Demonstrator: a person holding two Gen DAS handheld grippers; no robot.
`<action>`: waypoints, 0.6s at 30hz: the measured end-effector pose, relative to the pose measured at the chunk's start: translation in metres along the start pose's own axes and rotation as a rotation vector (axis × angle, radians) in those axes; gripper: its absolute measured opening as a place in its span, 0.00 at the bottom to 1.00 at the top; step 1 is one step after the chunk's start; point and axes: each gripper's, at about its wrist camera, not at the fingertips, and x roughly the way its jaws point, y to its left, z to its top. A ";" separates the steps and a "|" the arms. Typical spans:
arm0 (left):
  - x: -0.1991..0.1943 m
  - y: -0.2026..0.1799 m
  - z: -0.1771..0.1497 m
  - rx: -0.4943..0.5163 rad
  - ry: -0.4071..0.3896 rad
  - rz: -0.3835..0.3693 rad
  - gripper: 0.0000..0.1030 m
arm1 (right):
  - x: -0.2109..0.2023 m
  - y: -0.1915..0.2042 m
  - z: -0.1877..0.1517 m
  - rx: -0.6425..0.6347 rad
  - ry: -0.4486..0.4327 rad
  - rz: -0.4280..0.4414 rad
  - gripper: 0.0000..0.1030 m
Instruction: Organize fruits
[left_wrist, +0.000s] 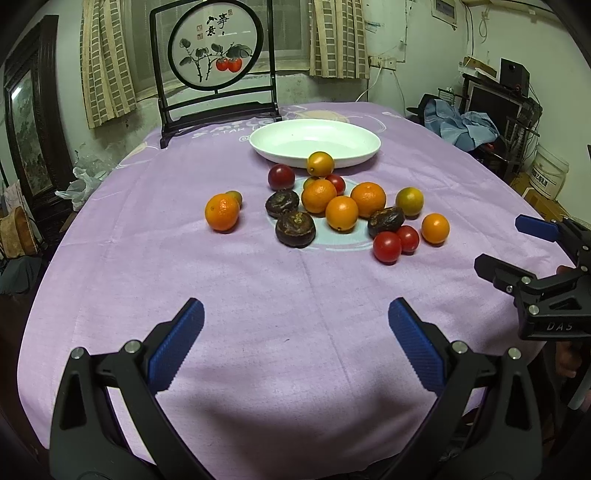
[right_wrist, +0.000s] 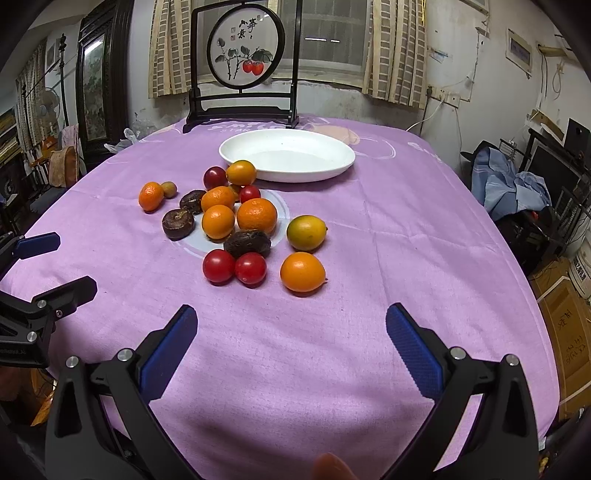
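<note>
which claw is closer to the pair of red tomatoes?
Right. The right claw sits just short of the red tomatoes, both jaws open. The left claw hangs back farther, off to their left.

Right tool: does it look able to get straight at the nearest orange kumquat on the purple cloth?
Probably yes. The right tool is open, and bare purple tablecloth lies between it and the orange kumquat, which sits apart from the two red cherry tomatoes.

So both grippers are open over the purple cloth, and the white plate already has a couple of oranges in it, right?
Not quite. The white plate holds nothing; every fruit lies on the purple cloth in front of it, as the right wrist view shows. The left gripper and right gripper are open.
</note>
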 end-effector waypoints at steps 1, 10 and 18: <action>0.000 0.000 0.000 -0.001 0.000 0.000 0.98 | 0.001 0.000 -0.001 0.001 0.001 0.000 0.99; 0.000 0.002 -0.001 -0.005 0.003 -0.001 0.98 | 0.001 0.000 -0.001 -0.001 0.000 0.002 0.99; 0.001 0.002 -0.002 -0.003 0.005 -0.001 0.98 | 0.001 0.001 -0.001 0.000 0.001 0.002 0.99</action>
